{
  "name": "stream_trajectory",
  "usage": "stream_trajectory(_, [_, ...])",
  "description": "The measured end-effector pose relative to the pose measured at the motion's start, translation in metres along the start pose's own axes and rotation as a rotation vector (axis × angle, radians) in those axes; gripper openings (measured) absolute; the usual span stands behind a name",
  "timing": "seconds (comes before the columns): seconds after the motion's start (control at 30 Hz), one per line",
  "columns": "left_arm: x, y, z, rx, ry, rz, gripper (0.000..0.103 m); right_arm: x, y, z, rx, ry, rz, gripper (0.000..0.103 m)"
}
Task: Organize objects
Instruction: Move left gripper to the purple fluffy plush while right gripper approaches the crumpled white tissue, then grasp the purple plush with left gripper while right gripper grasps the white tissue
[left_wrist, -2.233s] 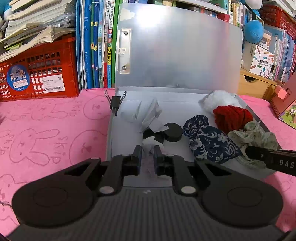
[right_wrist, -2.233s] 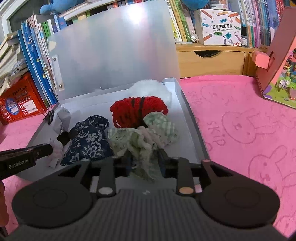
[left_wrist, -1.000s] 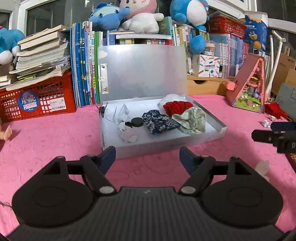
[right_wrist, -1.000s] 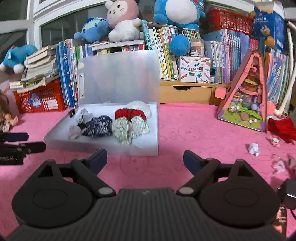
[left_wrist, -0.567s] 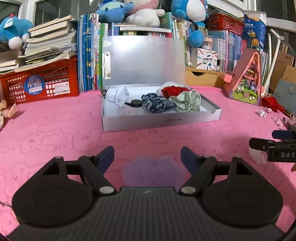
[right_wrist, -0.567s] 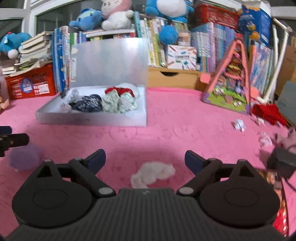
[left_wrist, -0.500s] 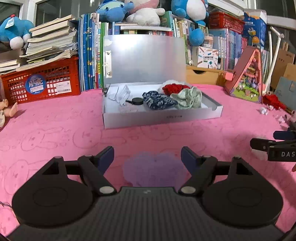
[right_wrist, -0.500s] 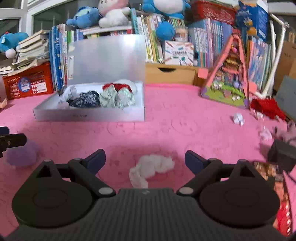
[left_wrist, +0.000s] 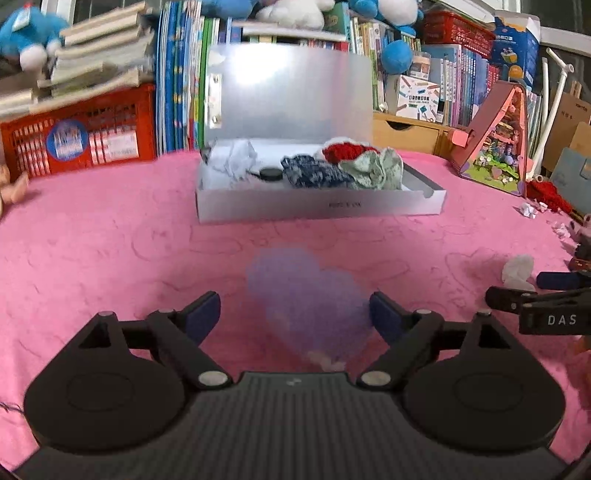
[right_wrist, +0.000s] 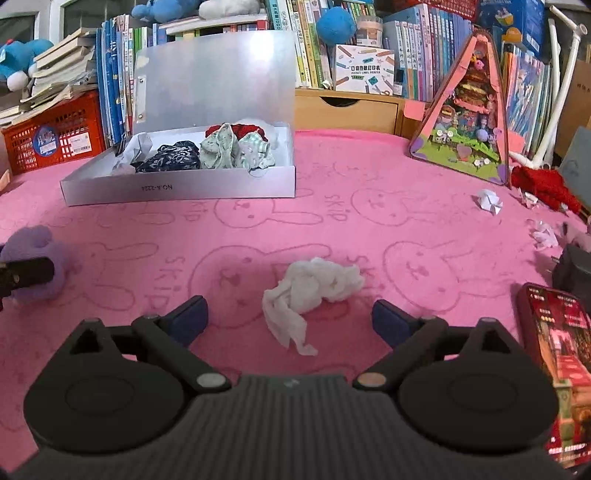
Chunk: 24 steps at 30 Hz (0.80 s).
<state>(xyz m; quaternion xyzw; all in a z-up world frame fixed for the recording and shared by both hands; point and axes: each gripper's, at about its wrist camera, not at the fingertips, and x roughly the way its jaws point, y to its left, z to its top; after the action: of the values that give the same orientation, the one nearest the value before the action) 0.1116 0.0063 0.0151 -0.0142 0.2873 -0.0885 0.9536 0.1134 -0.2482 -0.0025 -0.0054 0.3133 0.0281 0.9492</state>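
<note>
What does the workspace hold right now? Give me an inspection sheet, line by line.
Surface: pink bunny-print cloth covers the table.
Job's things: open grey box holds scrunchies and crumpled paper; purple fluffy ball and white tissue lie on the cloth.
Clutter: paper scraps, red yarn, phone at right.
Grippers: left claw open around the ball; right claw open around the tissue.
Cables: nothing seen.
Surroundings: books, red crate, plush toys, toy house.
</note>
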Motion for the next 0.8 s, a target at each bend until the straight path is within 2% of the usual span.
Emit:
stream_trajectory(0.23, [0.007, -0.012, -0.005, 0.05, 0.041, 0.066, 0.092, 0.001, 0.001, 0.0, -0.002, 0.003, 0.0, 0.1])
stream_trajectory(0.7, [0.007, -0.011, -0.004, 0.041, 0.044, 0.103, 0.093, 0.0, 0.001, 0.0, 0.001, -0.003, 0.003, 0.1])
stream_trajectory(0.8, [0.007, -0.011, -0.004, 0.041, 0.044, 0.107, 0.093, -0.001, -0.001, -0.001, 0.006, -0.013, 0.009, 0.095])
